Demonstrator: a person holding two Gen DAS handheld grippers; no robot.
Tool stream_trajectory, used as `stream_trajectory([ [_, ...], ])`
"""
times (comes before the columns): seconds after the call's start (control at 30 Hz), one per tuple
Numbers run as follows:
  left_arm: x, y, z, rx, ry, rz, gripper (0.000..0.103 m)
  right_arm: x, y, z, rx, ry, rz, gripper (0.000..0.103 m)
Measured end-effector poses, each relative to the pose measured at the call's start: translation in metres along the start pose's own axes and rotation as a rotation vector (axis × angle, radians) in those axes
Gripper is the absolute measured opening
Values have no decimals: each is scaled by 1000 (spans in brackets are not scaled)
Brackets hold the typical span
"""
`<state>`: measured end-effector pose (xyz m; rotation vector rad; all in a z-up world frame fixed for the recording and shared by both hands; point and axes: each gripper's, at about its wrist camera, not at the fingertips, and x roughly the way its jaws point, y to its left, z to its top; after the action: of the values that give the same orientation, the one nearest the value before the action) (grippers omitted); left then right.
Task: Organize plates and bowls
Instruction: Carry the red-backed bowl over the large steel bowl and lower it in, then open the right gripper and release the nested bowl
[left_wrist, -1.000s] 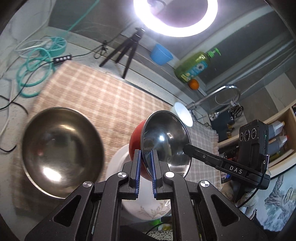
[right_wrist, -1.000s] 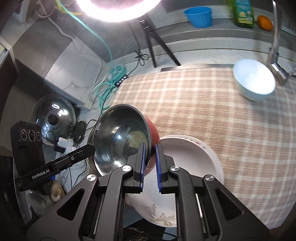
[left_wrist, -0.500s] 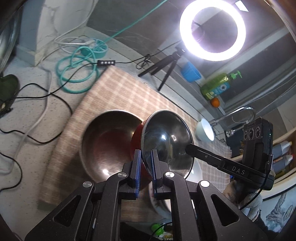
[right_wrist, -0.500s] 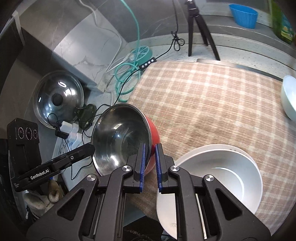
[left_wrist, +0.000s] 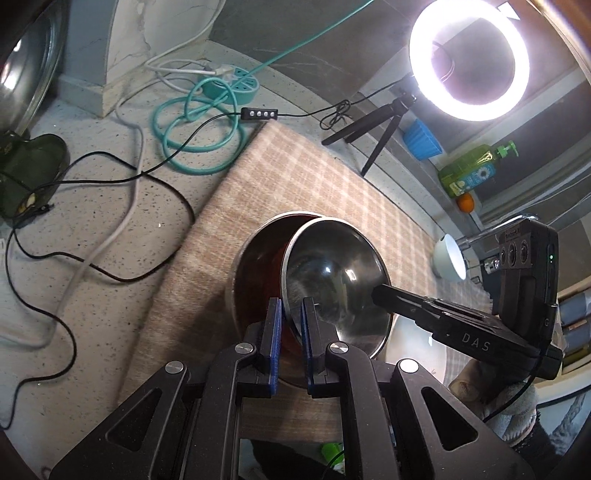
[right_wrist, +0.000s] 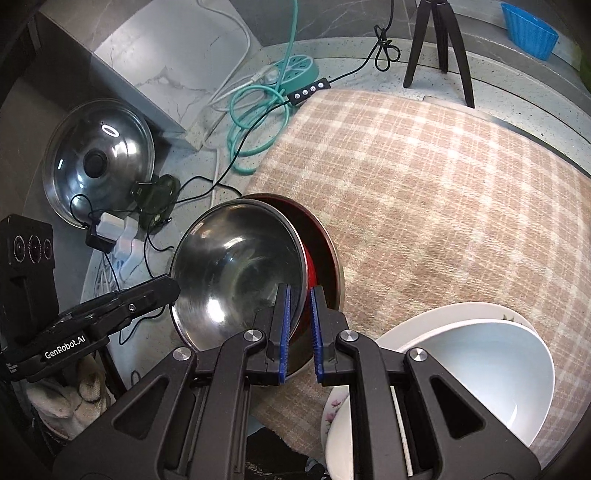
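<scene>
A red-outside bowl with a steel inside (left_wrist: 332, 273) (right_wrist: 236, 266) is held by both grippers on opposite rims. My left gripper (left_wrist: 291, 321) is shut on its near rim; my right gripper (right_wrist: 299, 314) is shut on the other rim. The bowl sits tilted, partly inside a larger steel bowl (left_wrist: 255, 258) (right_wrist: 327, 243) on the plaid mat. A white bowl (right_wrist: 480, 369) sits on a flowered white plate (right_wrist: 336, 413) at the mat's front right. A small pale bowl (left_wrist: 448, 254) lies far right near the tap.
A plaid mat (right_wrist: 443, 184) covers the counter. Teal cable coil and power strip (left_wrist: 207, 110), black cords, a glass pot lid (right_wrist: 99, 162) lie left. Ring light tripod (left_wrist: 373, 125), blue cup (left_wrist: 421, 138), soap bottle (left_wrist: 469, 173) and an orange stand at the back.
Both grippers carried the red bowl left from above the white plate to over the large steel bowl and lowered it into that bowl.
</scene>
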<state>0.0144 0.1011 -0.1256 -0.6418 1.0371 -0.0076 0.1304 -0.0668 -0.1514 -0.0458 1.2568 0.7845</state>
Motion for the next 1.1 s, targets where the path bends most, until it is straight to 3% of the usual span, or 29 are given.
stream_trajectory([
  [0.73, 17, 0, 2, 44, 49, 94, 9, 18, 5, 7, -59, 35, -56, 14],
  [0.8, 17, 0, 1, 45, 51, 95, 14, 18, 6, 7, -67, 32, -55, 15],
  [1.1, 17, -2, 3, 49, 44, 95, 17, 10, 12, 8, -86, -5, -46, 43],
])
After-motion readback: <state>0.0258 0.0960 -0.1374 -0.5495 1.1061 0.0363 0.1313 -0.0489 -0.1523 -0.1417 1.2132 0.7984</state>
